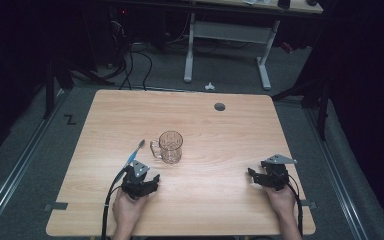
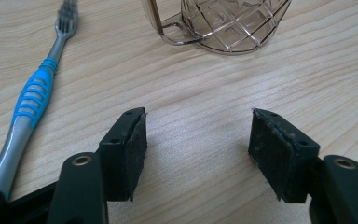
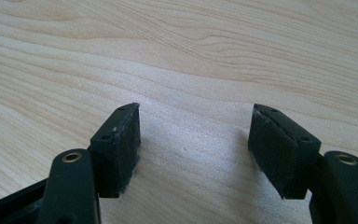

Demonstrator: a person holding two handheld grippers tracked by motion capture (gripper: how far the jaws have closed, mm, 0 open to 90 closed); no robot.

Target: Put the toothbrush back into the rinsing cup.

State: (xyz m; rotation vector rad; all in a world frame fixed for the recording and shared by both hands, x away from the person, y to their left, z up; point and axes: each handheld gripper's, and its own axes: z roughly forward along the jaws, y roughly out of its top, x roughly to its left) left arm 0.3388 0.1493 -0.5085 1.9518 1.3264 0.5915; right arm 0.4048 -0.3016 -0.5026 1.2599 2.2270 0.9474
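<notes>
A clear glass mug (image 1: 170, 146) with a diamond pattern stands upright near the middle of the wooden table (image 1: 230, 135), its handle toward the left. A toothbrush (image 1: 134, 154) with a blue and grey handle lies flat just left of the mug, bristles at the far end. My left gripper (image 1: 152, 181) rests low on the table near the front edge, open, with nothing between its jaws. Over its jaws I see the mug (image 2: 223, 23) ahead and the toothbrush (image 2: 35, 93) to the left. My right gripper (image 1: 253, 176) sits open and empty over bare wood (image 3: 191, 70) at the front right.
A round cable hole (image 1: 219, 106) sits near the table's far edge. Beyond the table stand a white desk frame (image 1: 227, 45) and cables on the grey floor. Dark curtains close in both sides.
</notes>
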